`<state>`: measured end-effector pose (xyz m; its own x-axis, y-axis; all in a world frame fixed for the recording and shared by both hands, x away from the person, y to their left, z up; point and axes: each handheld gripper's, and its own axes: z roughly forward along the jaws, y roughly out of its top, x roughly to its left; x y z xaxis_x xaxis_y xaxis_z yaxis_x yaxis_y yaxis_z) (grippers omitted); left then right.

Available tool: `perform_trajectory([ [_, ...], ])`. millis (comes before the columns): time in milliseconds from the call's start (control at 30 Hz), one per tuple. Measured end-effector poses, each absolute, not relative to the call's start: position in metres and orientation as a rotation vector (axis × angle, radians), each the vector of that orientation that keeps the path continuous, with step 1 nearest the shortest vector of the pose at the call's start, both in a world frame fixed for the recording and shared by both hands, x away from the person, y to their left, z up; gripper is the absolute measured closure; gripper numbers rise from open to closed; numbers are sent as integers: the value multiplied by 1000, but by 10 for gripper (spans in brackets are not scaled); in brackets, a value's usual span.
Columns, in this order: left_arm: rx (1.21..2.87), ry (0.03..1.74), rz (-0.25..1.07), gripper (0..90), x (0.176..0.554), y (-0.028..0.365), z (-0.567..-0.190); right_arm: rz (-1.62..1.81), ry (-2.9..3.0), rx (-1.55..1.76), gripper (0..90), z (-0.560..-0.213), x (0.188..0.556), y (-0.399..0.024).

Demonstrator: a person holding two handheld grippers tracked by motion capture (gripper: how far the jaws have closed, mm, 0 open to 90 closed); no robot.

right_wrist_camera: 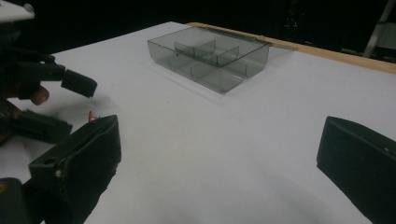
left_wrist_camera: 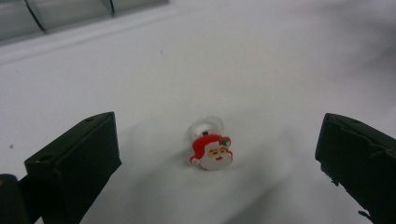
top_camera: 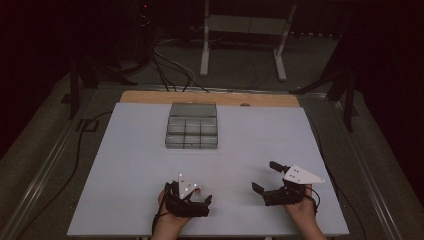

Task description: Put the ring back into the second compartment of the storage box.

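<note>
The Santa ring on the tabletop looked tiny, light and slippery (judging by the plastic), so the wide-open left gripper should've pinched the head's edges, right gripper gaping empty

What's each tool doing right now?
Left tool: open, empty, jaws either side of the Santa ring.
Right tool: open, empty, over bare table.

A small plastic Santa-face ring shows a red hat, white beard and clear band. The clear grey plastic divided box sits on the white worktop, wood-edged at the far side.
</note>
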<state>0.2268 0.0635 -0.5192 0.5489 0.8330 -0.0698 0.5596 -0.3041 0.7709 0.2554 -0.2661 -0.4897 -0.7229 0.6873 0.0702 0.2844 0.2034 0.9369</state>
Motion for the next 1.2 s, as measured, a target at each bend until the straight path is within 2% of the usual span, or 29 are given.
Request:
perform_trajectory([
  [67,2030,1119,439,10,228,61,-521,1528,2121,910,0,-490,255,-266],
  [233,2078,1110,446,88,228,59,-523,1531,2123,914,0,-490,256,-266],
  [300,2088,1100,451,170,228,58,-522,1530,2126,913,0,-490,256,-266],
  [367,2103,1097,453,180,228,57,-522,1530,2126,913,0,-490,256,-266],
  [533,2096,1105,459,336,227,57,-521,1530,2125,912,0,-490,255,-266],
  [1200,2119,1094,463,646,231,58,-522,1525,2126,915,0,-490,256,-266],
])
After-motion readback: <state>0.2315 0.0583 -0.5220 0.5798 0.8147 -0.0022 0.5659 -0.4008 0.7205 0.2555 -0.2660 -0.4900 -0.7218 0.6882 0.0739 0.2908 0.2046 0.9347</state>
